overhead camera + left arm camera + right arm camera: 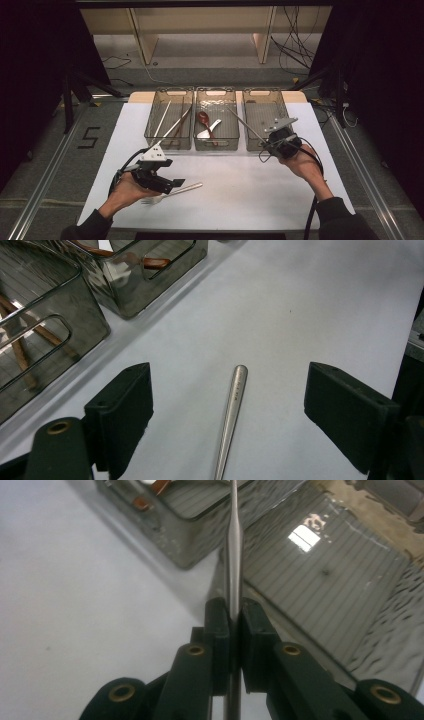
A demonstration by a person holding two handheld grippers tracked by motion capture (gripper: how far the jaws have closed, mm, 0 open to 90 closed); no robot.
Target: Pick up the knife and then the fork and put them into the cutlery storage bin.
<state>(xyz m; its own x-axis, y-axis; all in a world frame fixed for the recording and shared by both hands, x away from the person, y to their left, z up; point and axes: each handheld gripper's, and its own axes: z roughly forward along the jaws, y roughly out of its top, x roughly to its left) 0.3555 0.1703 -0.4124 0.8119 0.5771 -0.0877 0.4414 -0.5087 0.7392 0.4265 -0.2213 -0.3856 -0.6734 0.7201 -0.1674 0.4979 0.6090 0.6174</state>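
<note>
A silver fork (172,193) lies on the white table near its front, tines toward the person. My left gripper (176,183) hovers over its handle (232,407); in the left gripper view the jaws stand wide open on either side of the handle, apart from it. My right gripper (266,145) is raised at the front edge of the right bin (265,107), shut on a slim metal utensil (245,124) that points up and left over the bin. In the right gripper view the pads (219,625) pinch this utensil (234,555); its far end is cut off.
Three smoky clear bins stand in a row at the back of the table. The left bin (167,145) holds chopsticks (172,125), the middle bin (216,146) a brown spoon (203,119) and a white one. Cables trail from both grippers. Dark floor rails flank the table.
</note>
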